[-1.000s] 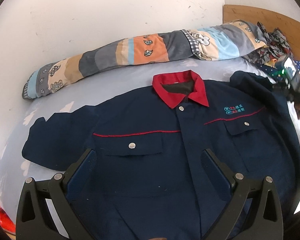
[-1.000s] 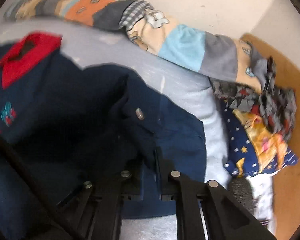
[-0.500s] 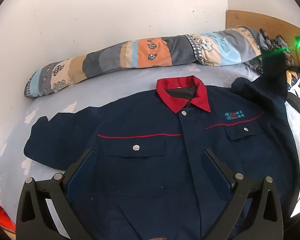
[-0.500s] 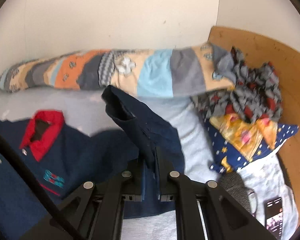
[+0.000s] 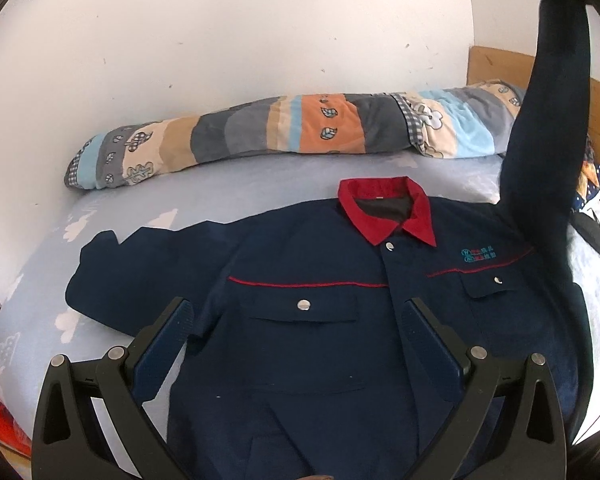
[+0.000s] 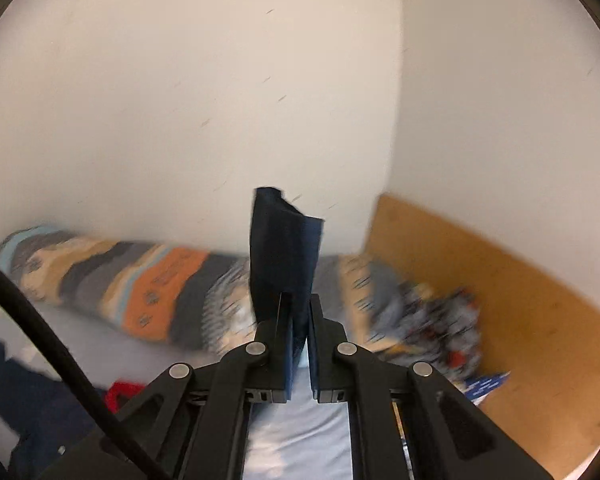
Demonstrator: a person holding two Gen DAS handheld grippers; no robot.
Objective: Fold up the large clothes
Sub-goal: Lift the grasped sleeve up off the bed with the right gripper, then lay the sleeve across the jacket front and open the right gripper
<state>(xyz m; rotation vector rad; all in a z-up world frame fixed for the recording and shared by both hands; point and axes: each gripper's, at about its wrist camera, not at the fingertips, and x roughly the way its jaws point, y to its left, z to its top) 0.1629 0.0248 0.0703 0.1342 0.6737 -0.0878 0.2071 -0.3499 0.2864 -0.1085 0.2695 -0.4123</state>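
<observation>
A navy work jacket (image 5: pixel 320 320) with a red collar (image 5: pixel 384 208) lies face up on the light blue bed sheet (image 5: pixel 220 196). My left gripper (image 5: pixel 300 320) is open and empty, hovering over the jacket's lower front. My right gripper (image 6: pixel 299 300) is shut on the cuff (image 6: pixel 284 248) of the jacket's right-hand sleeve (image 5: pixel 548 120) and holds it high in the air, so the sleeve stands stretched upward. The other sleeve (image 5: pixel 140 272) lies flat at the left. The jacket also shows low left in the right wrist view (image 6: pixel 40 400).
A rolled striped quilt (image 5: pixel 280 132) lies along the white wall at the back. A wooden headboard (image 6: pixel 500 280) and a pile of patterned cloth (image 6: pixel 432 320) are at the right. A dark object (image 5: pixel 592 232) lies on the sheet at the right.
My right gripper has lifted the sleeve cuff from near the bed to high above it, pulling the sleeve upright. The left gripper has stayed open over the jacket.
</observation>
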